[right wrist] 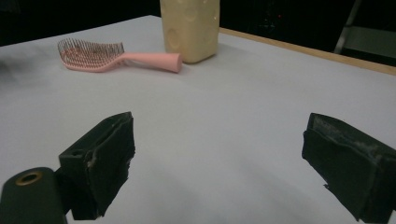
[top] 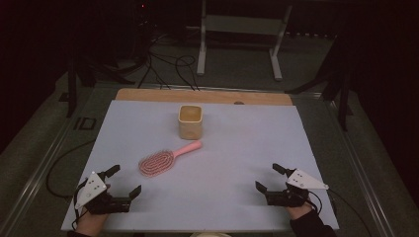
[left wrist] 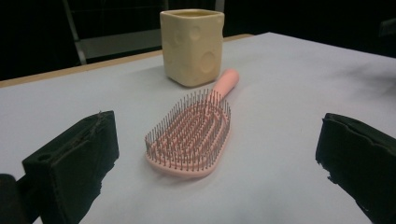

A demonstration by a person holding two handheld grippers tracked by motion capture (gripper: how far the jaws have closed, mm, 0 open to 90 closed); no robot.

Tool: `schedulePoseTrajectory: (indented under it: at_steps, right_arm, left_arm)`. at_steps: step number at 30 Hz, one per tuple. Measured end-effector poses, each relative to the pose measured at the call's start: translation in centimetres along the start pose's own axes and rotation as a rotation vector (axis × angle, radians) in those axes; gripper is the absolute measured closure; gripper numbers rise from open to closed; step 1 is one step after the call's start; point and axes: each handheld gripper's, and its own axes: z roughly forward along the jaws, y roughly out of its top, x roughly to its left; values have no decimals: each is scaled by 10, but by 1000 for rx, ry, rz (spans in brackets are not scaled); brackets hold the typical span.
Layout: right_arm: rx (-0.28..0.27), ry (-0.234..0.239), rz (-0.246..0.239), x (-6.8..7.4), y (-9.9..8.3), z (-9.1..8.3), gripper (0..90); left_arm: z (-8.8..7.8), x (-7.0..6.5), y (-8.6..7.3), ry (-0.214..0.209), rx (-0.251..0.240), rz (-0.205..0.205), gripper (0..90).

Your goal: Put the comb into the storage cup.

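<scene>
Both pairs of tongs stood spread wide with nothing between them. The left tongs (top: 123, 180) rested low at the near left corner of the surface (top: 237, 163), and the right tongs (top: 268, 177) sat at the near right corner, well apart from each other and from the things farther in.

Nearest the left tongs lay the pink hairbrush (top: 165, 159), bristles up, flat on the surface, its handle pointing away toward a yellow cup (top: 190, 121). The cup stood upright near the far edge, the handle tip just beside its base.

It looked to me like the very start of the work: nothing gripped, both hands parked, the left one aimed at the brush. I judged the next move would call for the left tongs to travel forward and close across the brush, most easily at the slim handle or across the head's rim, since it lies flat and low.

The left gripper view gave the bristle rows (left wrist: 189, 133) and the round dimples in the cup's wall (left wrist: 191, 46) plainly, which the high view did not. The right gripper view showed the brush side-on (right wrist: 119, 58). The high view alone took in the wooden strip (top: 148, 95) behind the sheet and the cables on the floor (top: 168, 69).
</scene>
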Motion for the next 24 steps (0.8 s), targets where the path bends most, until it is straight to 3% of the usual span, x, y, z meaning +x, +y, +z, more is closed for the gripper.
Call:
schedulePoseTrajectory:
  at_steps: [13,24]
  right_arm:
    - [-2,-3,-5,2,2,0,91]
    - [-5,-5,-5,3,3,0,91]
  left_arm:
    - [-1,-4,7,-23,4,-4,1]
    - [-2,-7,18,-34,38,10,1]
